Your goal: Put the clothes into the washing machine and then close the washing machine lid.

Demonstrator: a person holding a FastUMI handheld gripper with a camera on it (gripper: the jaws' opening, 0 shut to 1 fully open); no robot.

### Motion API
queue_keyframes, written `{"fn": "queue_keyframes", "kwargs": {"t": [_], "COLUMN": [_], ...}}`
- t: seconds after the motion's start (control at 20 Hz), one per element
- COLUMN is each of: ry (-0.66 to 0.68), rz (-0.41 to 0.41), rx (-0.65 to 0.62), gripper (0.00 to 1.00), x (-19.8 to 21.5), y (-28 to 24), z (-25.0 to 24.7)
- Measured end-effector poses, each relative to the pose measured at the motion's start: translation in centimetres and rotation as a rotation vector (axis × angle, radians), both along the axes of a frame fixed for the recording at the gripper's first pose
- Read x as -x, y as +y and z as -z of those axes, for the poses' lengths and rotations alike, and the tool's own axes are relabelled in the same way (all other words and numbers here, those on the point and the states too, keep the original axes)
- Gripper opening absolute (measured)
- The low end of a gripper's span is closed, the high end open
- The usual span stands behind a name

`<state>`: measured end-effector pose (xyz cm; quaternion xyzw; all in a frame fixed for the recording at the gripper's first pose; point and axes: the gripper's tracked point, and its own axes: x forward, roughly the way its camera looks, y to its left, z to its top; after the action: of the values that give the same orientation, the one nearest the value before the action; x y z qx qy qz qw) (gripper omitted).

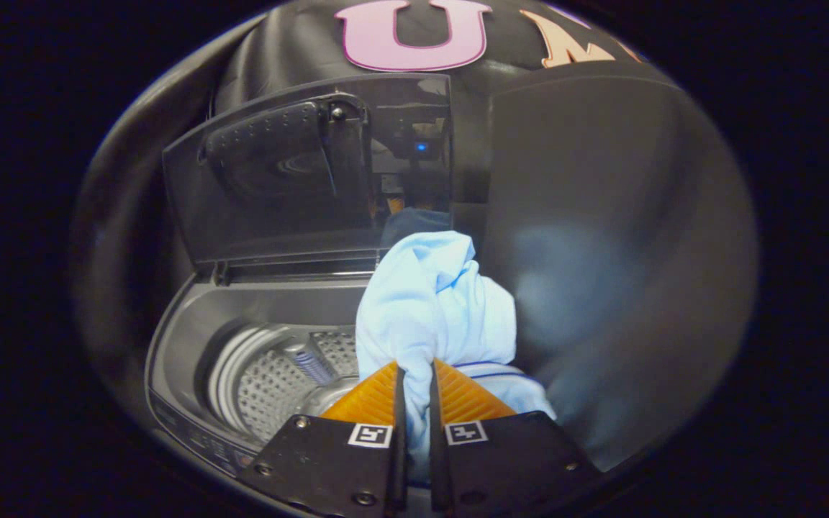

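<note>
My gripper [415, 374] is clamped on a bunched light blue garment [432, 302], both fingers pressing a fold of cloth between them. The garment hangs just ahead of the fingers, to the right of the washing machine [184, 345] opening. The perforated drum [278, 374] lies open to the near left, and the lid [285, 173] stands raised at the far side. To do this well, I judge I should carry the bundle left, over the drum, before letting go. Dark cloth walls surround the machine.
</note>
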<state>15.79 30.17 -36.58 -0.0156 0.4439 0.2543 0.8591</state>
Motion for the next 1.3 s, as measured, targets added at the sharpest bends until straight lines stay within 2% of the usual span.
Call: {"fn": "queue_keyframes", "kwargs": {"t": [0.1,0.35,0.45,0.75,1.0,1.3], "ry": [0.003,-0.02,-0.043,-0.066,-0.109,-0.343], "rz": [-0.048,-0.259,-0.296,-0.216,-0.154,-0.099], "rx": [-0.028,-0.07,-0.09,-0.219,-0.292,-0.343], "gripper": [0.11,0.12,0.26,0.68,0.65,0.64], "x": [1.1,5.0,5.1,2.9,0.0,-7.1], "y": [2.0,8.4,10.3,11.7,11.4,13.0], "z": [-0.2,-1.4,-2.3,-6.7,-10.3,-18.2]}}
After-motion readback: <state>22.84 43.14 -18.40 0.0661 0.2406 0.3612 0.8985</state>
